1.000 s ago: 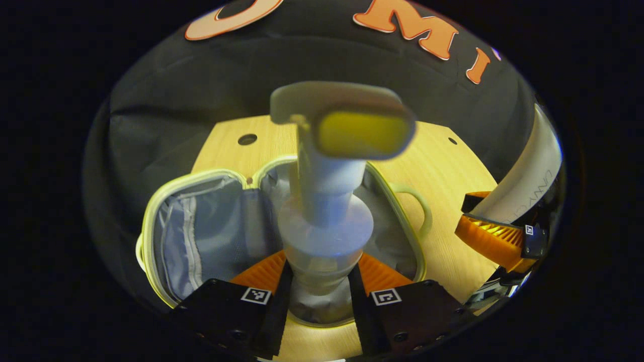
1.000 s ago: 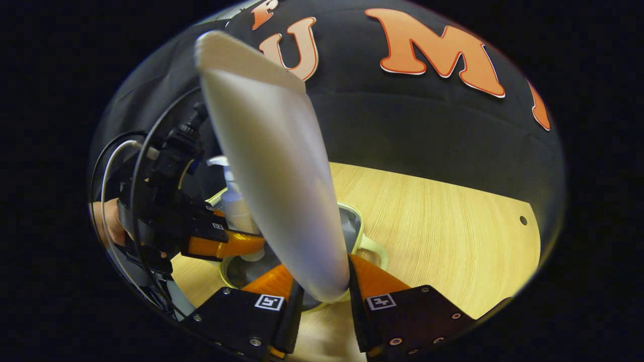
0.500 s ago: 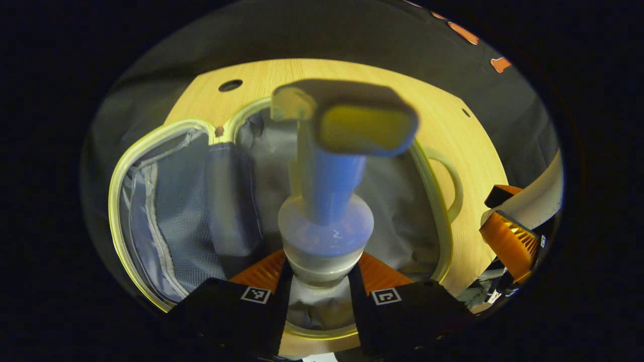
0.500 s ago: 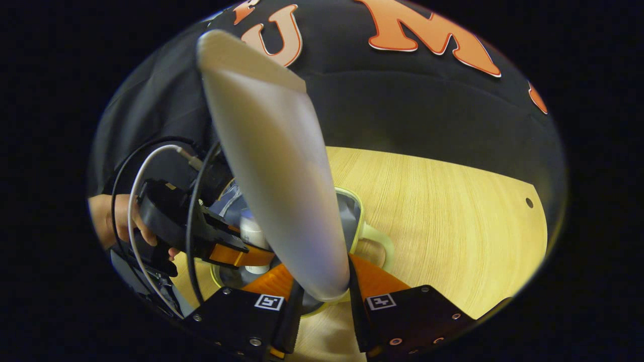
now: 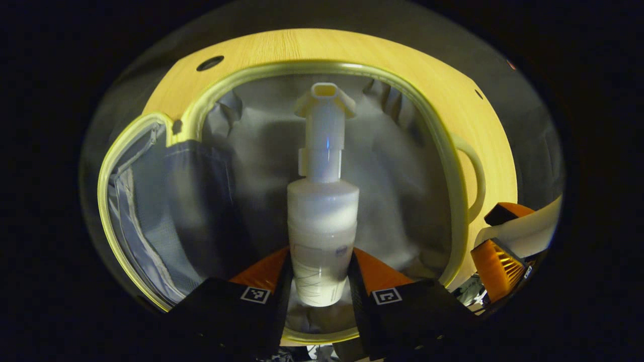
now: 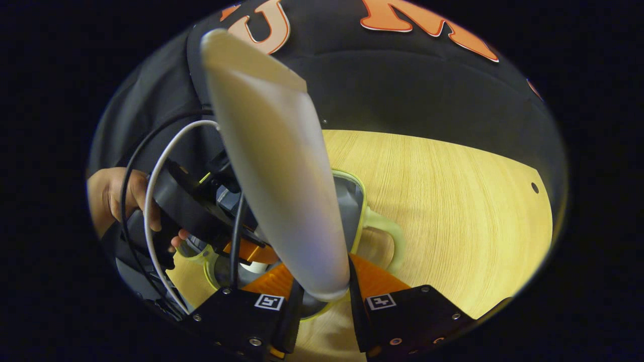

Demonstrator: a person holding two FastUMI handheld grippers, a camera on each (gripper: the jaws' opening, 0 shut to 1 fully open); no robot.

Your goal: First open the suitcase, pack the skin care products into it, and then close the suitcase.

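While my left gripper point(image 5: 318, 281) jaws pinch the rigid, slick pump bottle point(image 5: 322, 236) low over the open suitcase point(image 5: 453, 166), my right gripper point(image 6: 322, 296) squeezes a soft tube point(image 6: 274, 171) near its cap.

The right gripper point(image 6: 322, 301) is clamping a pale tube point(image 6: 274, 171) at frame centre; at left, a hand point(image 6: 118, 198) is gripping the left gripper point(image 6: 251, 251) over the suitcase point(image 6: 352, 201).
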